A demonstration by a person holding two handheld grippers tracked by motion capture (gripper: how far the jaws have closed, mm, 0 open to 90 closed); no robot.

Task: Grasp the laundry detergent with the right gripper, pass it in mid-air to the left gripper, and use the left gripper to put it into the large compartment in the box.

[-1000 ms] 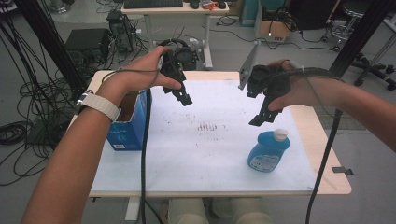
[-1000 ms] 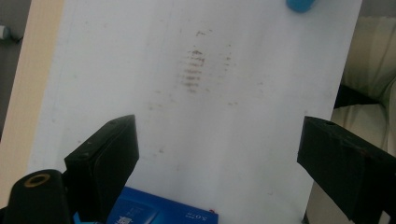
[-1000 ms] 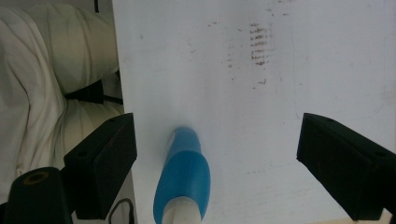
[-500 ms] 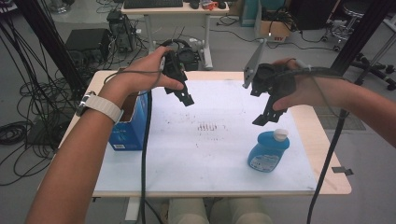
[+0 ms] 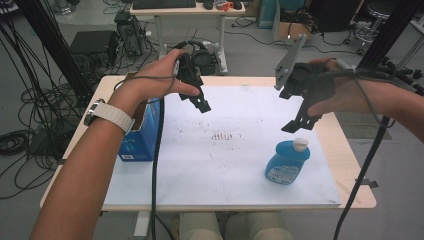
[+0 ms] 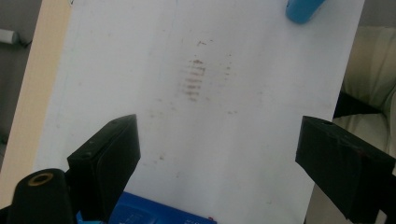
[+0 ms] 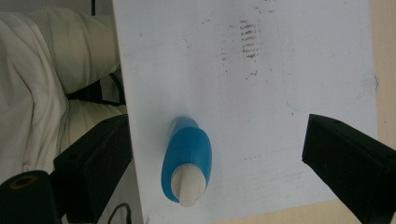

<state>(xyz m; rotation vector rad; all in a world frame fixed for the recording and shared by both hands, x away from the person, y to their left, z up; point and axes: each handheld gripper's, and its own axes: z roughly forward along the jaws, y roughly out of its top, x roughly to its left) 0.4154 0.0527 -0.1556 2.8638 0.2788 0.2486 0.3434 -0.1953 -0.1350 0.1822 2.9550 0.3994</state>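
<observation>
The blue bottle (image 5: pixel 288 161) with a white cap stands upright on the white board (image 5: pixel 225 175), toward the board's near right part, and nothing touches it. In the right gripper view the bottle (image 7: pixel 187 161) is seen from above, cap toward the camera, lying between the two black jaws in the picture but well below them and apart from both. The right gripper (image 5: pixel 301 121) hangs in the air just above and behind the bottle, tilted downward, held in the person's right hand (image 5: pixel 332 92). Its jaws stand wide apart and have just been opening, with nothing gripped between them.

The left gripper (image 5: pixel 202 104) hovers over the far left part of the board in the person's left hand (image 5: pixel 160 82), pointing down and toward the middle. Its jaws are spread wide and hold nothing; they have just eased slightly closer. Below them, in the left gripper view, lies a patch of brownish marks (image 6: pixel 194 79) on the board, and the top edge of a blue box (image 6: pixel 154 215) shows at the bottom. In the high view that blue box (image 5: pixel 142 132) stands at the board's left edge, beside the left forearm, well apart from the bottle.
</observation>
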